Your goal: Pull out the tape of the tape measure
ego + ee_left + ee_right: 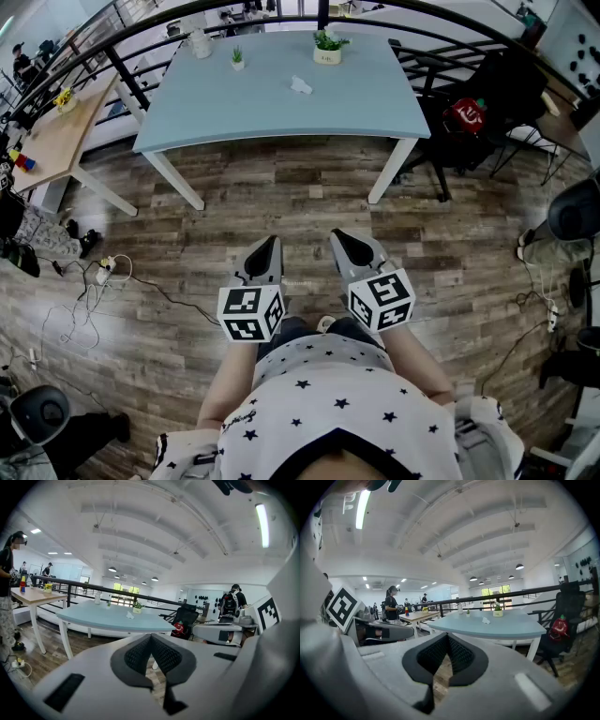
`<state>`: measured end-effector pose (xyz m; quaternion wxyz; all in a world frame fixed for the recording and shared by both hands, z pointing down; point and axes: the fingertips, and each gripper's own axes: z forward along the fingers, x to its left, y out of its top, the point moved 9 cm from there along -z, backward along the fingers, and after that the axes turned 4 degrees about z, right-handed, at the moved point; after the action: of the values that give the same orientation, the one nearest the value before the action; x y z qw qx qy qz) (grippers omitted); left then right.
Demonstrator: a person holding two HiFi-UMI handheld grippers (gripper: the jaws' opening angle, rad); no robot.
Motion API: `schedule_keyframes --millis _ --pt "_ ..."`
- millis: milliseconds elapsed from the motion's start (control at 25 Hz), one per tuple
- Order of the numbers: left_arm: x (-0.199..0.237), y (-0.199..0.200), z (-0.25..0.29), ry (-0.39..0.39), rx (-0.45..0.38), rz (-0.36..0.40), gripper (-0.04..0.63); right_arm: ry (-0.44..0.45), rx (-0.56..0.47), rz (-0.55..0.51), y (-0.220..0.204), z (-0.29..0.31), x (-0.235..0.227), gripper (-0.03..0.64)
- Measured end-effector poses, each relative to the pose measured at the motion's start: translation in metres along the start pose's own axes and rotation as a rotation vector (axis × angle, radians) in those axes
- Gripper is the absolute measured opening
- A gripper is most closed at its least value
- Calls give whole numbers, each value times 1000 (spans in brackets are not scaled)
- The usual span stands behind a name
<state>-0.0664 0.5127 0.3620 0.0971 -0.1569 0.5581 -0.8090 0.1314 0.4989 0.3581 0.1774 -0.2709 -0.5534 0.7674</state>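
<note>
I see no thing that I can tell to be a tape measure. A small white object (pixel 300 85) lies on the light blue table (pixel 281 112), too small to identify; it also shows in the left gripper view (pixel 130 615) and the right gripper view (pixel 485 620). My left gripper (pixel 267 246) and right gripper (pixel 344 238) are held side by side over the wooden floor, well short of the table. Both are shut with nothing between the pads, the left gripper (pixel 151 637) and the right gripper (pixel 447 637) showing their jaws touching at the tips.
On the table stand two small potted plants (pixel 327 47) (pixel 237 58) and a white jar (pixel 199 44). A wooden table (pixel 56 141) stands to the left, a black chair with a red bag (pixel 466 114) to the right. Cables (pixel 103 272) lie on the floor. A black railing runs behind.
</note>
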Motion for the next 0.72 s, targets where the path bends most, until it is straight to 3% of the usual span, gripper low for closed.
schedule_keyframes --millis 720 --pt "-31 -7 -3 16 -35 -62 3 56 -9 3 -3 -28 -18 6"
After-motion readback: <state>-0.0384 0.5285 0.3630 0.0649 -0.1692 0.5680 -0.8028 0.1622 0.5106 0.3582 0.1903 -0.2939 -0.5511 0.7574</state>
